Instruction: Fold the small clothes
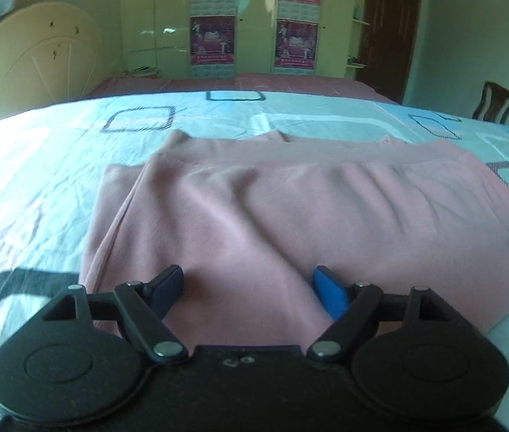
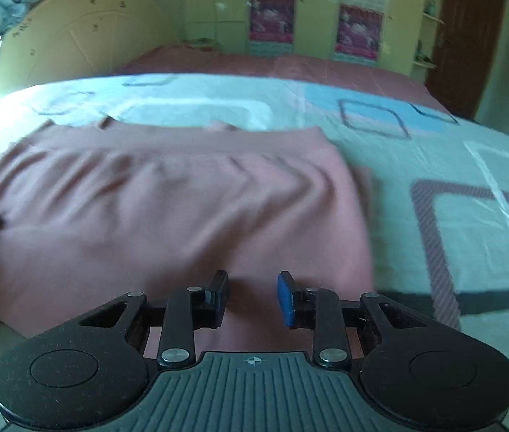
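The pink garment [image 1: 290, 208] lies on the bed ahead of both sets of jaws, already doubled over once, judging by a second layer edge along its far side; further folds seem left. It looks soft, fleecy, gently rippled. The left gripper [image 1: 251, 288] gapes wide, empty; the right gripper [image 2: 252, 297] stands narrowly apart, gripping nothing. Beneath is a smooth patterned bedsheet [image 1: 56, 165].

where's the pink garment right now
The pink fleece garment lies folded on the pale blue patterned bedsheet, directly ahead of both grippers in both wrist views.
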